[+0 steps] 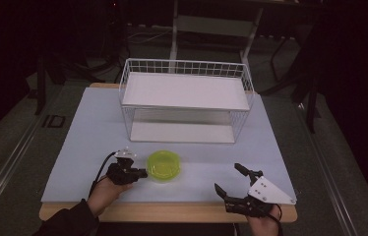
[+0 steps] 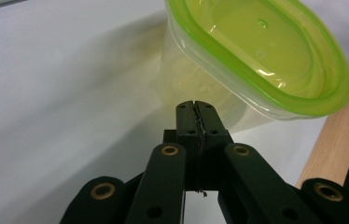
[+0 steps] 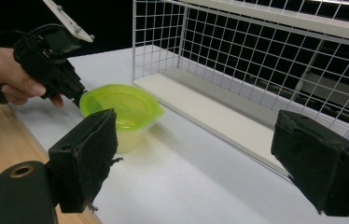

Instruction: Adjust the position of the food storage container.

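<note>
A clear plastic container with a lime-green lid (image 1: 164, 164) (image 2: 266, 51) (image 3: 121, 105) stands on the white table top, near the front and left of centre. My left gripper (image 1: 141, 173) (image 2: 195, 108) (image 3: 78, 99) is shut with nothing between its jaws. Its tips rest at the container's left side, just under the lid's rim. My right gripper (image 1: 227, 177) (image 3: 196, 158) hovers open over the front right of the table, well apart from the container, with its jaws spread wide and empty.
A white wire rack (image 1: 187, 66) (image 3: 238, 56) with two white shelves stands at the back centre, its open side toward me. The table's wooden front edge (image 1: 172, 212) (image 2: 340, 135) (image 3: 4, 130) runs just below both hands. Dark floor and chair legs lie beyond.
</note>
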